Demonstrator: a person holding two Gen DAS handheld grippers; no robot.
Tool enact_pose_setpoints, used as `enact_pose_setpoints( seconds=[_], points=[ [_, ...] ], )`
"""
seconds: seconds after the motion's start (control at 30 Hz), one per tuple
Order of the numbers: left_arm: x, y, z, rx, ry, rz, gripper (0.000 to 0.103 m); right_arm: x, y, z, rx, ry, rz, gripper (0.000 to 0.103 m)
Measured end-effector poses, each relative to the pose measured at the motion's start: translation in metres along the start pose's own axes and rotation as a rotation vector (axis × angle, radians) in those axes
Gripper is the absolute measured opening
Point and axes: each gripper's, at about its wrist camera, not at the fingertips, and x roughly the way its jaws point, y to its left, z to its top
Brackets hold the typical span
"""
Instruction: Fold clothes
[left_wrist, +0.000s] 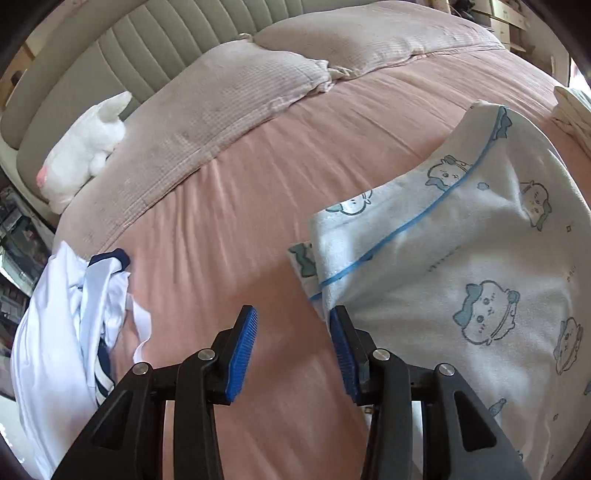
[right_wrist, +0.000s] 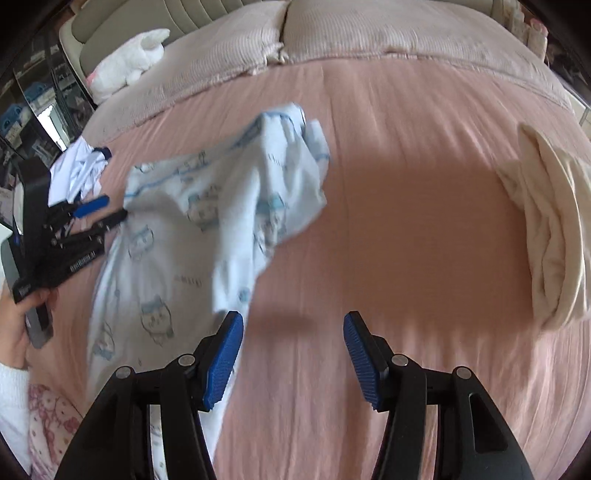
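A white garment with blue piping and cartoon animal prints (left_wrist: 461, 258) lies partly folded on the pink bed; in the right wrist view the same garment (right_wrist: 207, 206) is blurred, with a flap draped across its middle. My left gripper (left_wrist: 293, 325) stands open just left of the garment's edge, nothing between its blue pads; its right pad (left_wrist: 341, 350) is at the cloth's border. The left gripper (right_wrist: 110, 210) also shows from the right wrist view, open at the garment's left edge. My right gripper (right_wrist: 293, 328) is open over bare sheet, its left pad (right_wrist: 225, 358) beside the garment's lower corner.
A crumpled white and navy garment (left_wrist: 74, 314) lies at the bed's left edge. A folded cream garment (right_wrist: 550, 229) sits at the right. Two pillows (left_wrist: 221, 96) and a white plush toy (left_wrist: 81, 155) lie near the headboard. A hand (right_wrist: 18, 325) holds the left gripper.
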Motion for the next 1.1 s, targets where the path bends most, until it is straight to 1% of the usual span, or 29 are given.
enact_pose_setpoints(
  seconds=[0.07,0.17,0.2,0.23,0.27,0.3,0.33,0.37,0.4,0.43,0.5,0.53,0.57,0.6,0.63,0.67,0.7,0.73,0.77,0.8,0.83,0.87,0.93,0.97,1.0,1.07,1.1],
  points=[
    [-0.025,-0.003,-0.004,-0.009,-0.036,-0.075,0.038,-0.004,0.002,-0.020,-0.026,0.018,-0.027,0.056],
    [-0.060,-0.041,-0.011,0.132,-0.112,-0.314,0.038,-0.012,0.007,-0.038,-0.054,0.010,-0.006,0.056],
    [-0.060,-0.057,-0.016,0.193,-0.096,-0.348,0.038,-0.012,0.011,-0.040,-0.061,0.004,0.012,0.056],
    [-0.058,-0.073,-0.021,0.257,-0.067,-0.363,0.038,-0.012,0.016,-0.041,-0.076,0.000,0.033,0.056],
    [-0.050,-0.086,-0.028,0.333,-0.026,-0.320,0.038,-0.013,0.021,-0.041,-0.084,-0.007,0.056,0.056],
    [-0.046,-0.087,-0.032,0.362,-0.012,-0.276,0.041,-0.014,0.026,-0.041,-0.093,-0.014,0.079,0.056],
    [-0.043,-0.084,-0.034,0.371,-0.009,-0.241,0.048,-0.012,0.032,-0.043,-0.124,0.000,0.079,0.056],
    [-0.041,-0.081,-0.036,0.379,-0.007,-0.205,0.049,-0.010,0.038,-0.046,-0.157,0.015,0.077,0.056],
    [-0.040,-0.074,-0.035,0.358,0.022,-0.144,0.049,-0.008,0.044,-0.048,-0.189,0.030,0.076,0.056],
    [-0.047,-0.069,-0.035,0.338,0.025,-0.159,0.049,-0.005,0.045,-0.054,-0.234,0.052,0.013,0.056],
    [-0.067,-0.061,-0.039,0.306,0.005,-0.257,0.048,0.002,0.048,-0.067,-0.325,0.098,-0.119,0.058],
    [-0.077,-0.057,-0.040,0.290,-0.006,-0.305,0.048,-0.005,0.047,-0.065,-0.308,0.073,-0.092,0.058],
    [-0.086,-0.060,-0.046,0.312,-0.015,-0.363,0.048,-0.012,0.047,-0.063,-0.289,0.047,-0.062,0.058],
    [-0.093,-0.069,-0.054,0.355,-0.017,-0.424,0.048,-0.019,0.047,-0.062,-0.269,0.020,-0.031,0.058],
    [-0.095,-0.080,-0.062,0.396,-0.006,-0.462,0.048,-0.027,0.046,-0.060,-0.249,-0.006,0.000,0.058],
    [-0.094,-0.092,-0.068,0.435,0.009,-0.491,0.048,-0.028,0.054,-0.058,-0.260,-0.021,0.053,0.058],
    [-0.088,-0.105,-0.075,0.480,0.045,-0.484,0.048,-0.024,0.064,-0.058,-0.284,-0.009,0.091,0.058],
    [-0.077,-0.113,-0.083,0.532,0.099,-0.426,0.049,-0.019,0.074,-0.059,-0.308,0.004,0.128,0.058],
    [-0.070,-0.113,-0.090,0.565,0.122,-0.379,0.054,-0.010,0.076,-0.065,-0.356,0.044,0.082,0.058],
    [-0.070,-0.104,-0.093,0.551,0.112,-0.369,0.056,-0.002,0.077,-0.071,-0.406,0.086,0.032,0.058],
    [-0.070,-0.092,-0.094,0.517,0.136,-0.342,0.058,0.007,0.079,-0.077,-0.455,0.127,-0.019,0.058],
    [-0.068,-0.081,-0.095,0.487,0.174,-0.293,0.058,0.003,0.077,-0.076,-0.437,0.112,-0.003,0.058],
    [-0.071,-0.065,-0.099,0.449,0.200,-0.225,0.058,-0.007,0.073,-0.074,-0.396,0.077,0.033,0.058],
    [-0.076,-0.064,-0.098,0.438,0.186,-0.233,0.057,-0.013,0.072,-0.074,-0.375,0.060,0.051,0.058],
    [-0.083,-0.066,-0.097,0.429,0.163,-0.257,0.057,-0.018,0.070,-0.073,-0.354,0.043,0.069,0.058],
    [-0.098,-0.085,-0.092,0.437,0.098,-0.323,0.057,-0.028,0.066,-0.071,-0.313,0.008,0.106,0.058],
    [-0.101,-0.098,-0.091,0.461,0.084,-0.333,0.057,-0.033,0.064,-0.070,-0.292,-0.009,0.124,0.059]
  ],
)
